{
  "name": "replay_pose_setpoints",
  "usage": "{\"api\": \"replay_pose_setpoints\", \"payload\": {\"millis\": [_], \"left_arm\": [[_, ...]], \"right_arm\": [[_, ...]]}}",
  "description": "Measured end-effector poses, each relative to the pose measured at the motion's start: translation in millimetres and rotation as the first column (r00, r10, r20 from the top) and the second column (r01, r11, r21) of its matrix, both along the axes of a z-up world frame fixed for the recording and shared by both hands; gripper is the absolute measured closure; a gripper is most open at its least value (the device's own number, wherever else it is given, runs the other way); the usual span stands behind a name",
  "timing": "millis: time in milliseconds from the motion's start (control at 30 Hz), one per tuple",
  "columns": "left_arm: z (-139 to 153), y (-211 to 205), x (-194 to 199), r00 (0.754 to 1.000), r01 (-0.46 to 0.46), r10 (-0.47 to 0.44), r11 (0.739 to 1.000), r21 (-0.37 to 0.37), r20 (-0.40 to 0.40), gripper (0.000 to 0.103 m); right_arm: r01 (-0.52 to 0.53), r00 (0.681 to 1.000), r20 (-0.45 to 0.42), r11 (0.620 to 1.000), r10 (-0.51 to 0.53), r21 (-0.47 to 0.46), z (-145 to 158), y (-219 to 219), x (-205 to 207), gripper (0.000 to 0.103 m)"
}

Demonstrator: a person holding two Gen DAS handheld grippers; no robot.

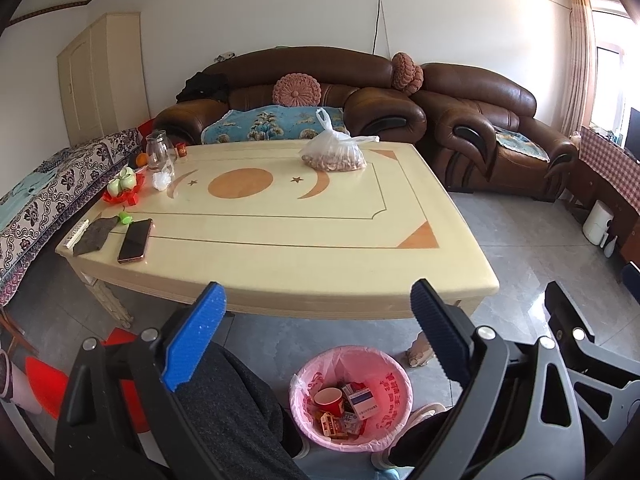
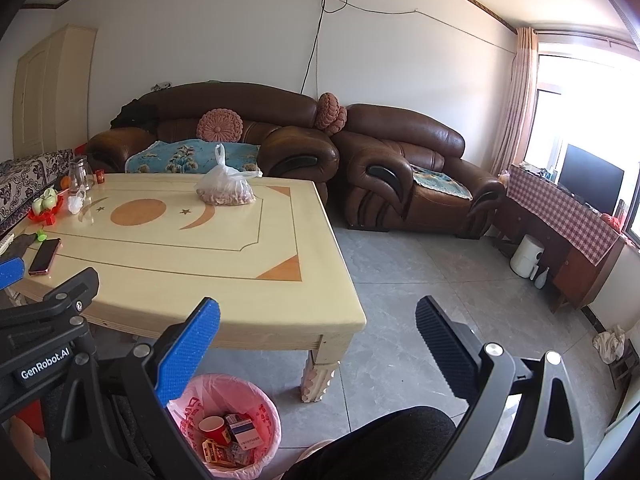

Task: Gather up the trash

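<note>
A pink-lined trash bin [image 1: 352, 396] stands on the floor in front of the cream coffee table [image 1: 280, 240]; it also shows in the right wrist view [image 2: 228, 424]. It holds a red paper cup [image 1: 329, 400], cigarette boxes and wrappers. My left gripper [image 1: 316, 304] is open and empty, held above the bin at the table's near edge. My right gripper [image 2: 320, 320] is open and empty, to the right of the left one, off the table's near right corner. A crumpled white wad [image 1: 162, 179] lies on the table's far left.
On the table are a plastic bag of nuts [image 1: 334, 152], a phone [image 1: 135, 240], a dark cloth [image 1: 93, 236], a glass jar [image 1: 158, 151] and a red tray of green cups [image 1: 123, 188]. Brown sofas [image 1: 320, 92] stand behind. The person's knees flank the bin.
</note>
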State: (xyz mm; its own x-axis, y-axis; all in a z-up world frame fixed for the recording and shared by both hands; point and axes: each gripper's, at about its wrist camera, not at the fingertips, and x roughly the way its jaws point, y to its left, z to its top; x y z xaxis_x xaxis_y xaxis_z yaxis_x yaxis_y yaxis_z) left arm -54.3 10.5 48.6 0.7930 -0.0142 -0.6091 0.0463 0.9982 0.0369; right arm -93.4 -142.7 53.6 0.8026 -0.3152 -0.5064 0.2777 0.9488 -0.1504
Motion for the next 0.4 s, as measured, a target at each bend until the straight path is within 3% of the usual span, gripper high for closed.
{"api": "replay_pose_setpoints", "payload": {"millis": [400], "left_arm": [[1.8,2.0,3.2,1.0,-0.014,0.014,1.0,-0.008,-0.009,0.008]], "right_arm": [[-0.003,1.0,0.003,1.0,0.003,0.0,-0.2,-2.1,0.9,0.007]]}}
